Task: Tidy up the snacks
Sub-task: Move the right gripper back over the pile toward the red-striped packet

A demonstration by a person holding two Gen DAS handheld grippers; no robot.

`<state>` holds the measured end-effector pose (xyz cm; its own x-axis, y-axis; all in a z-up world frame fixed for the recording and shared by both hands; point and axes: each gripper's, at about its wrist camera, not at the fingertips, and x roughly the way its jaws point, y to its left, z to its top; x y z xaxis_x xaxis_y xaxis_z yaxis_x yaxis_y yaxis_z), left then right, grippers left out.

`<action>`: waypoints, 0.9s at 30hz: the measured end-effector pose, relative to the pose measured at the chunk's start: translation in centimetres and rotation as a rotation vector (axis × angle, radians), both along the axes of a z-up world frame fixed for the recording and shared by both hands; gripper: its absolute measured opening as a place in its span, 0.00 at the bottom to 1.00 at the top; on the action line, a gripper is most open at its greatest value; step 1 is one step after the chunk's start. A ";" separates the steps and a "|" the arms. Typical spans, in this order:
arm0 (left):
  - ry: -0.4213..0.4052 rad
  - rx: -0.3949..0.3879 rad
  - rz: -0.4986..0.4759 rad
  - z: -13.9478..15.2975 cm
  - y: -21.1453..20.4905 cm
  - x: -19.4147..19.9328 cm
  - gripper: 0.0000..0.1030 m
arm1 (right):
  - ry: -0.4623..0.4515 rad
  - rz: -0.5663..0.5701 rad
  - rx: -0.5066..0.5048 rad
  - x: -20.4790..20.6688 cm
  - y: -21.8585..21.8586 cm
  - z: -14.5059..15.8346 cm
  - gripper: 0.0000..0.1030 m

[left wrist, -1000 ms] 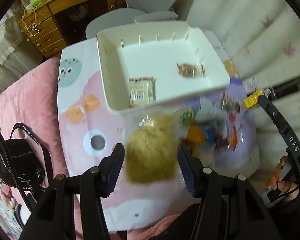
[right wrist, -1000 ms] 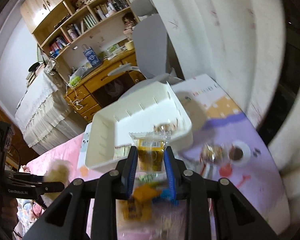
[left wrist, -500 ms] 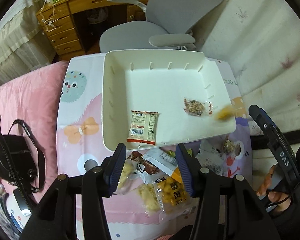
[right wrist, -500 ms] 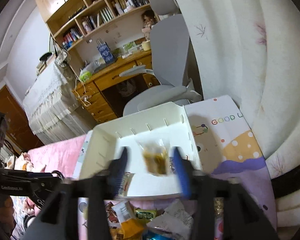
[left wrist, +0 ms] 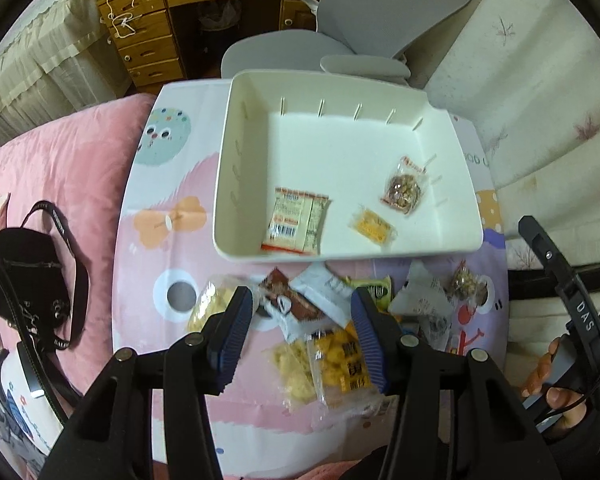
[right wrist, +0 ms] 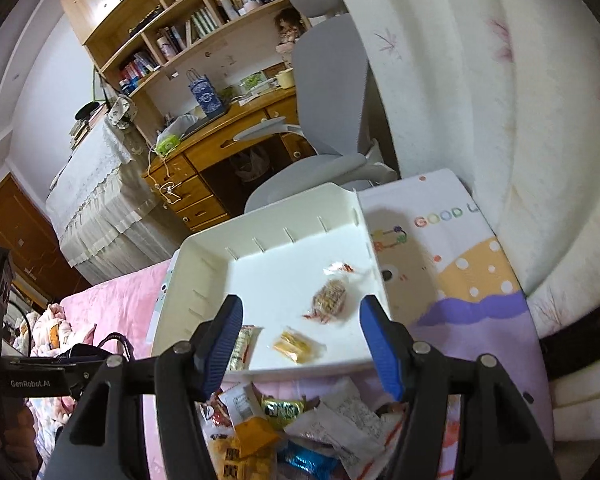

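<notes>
Snack packets are lying heaped beside tray; both released grippers are risking multi-packet pickups.

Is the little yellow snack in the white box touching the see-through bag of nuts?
Apart. In the left wrist view, bare white floor shows between the yellow snack and the bag of nuts inside the white box.
</notes>
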<state>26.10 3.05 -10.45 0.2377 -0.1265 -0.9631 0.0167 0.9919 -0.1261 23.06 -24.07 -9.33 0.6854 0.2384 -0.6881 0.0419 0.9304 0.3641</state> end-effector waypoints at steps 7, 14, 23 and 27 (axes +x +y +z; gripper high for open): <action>0.039 -0.009 0.013 -1.5 0.6 -3.6 0.49 | 0.032 -0.046 0.014 -2.7 -1.4 -0.3 0.60; 0.053 -0.050 0.043 -2.8 1.6 -6.5 0.49 | 0.083 -0.105 0.042 -4.9 -3.0 -1.4 0.60; 0.016 -0.088 0.030 -4.1 1.2 -8.9 0.60 | 0.175 -0.147 0.031 -7.6 -4.3 -3.9 0.60; 0.009 -0.110 0.013 -4.9 0.1 -9.2 0.68 | 0.259 -0.160 0.019 -8.9 -4.7 -5.8 0.60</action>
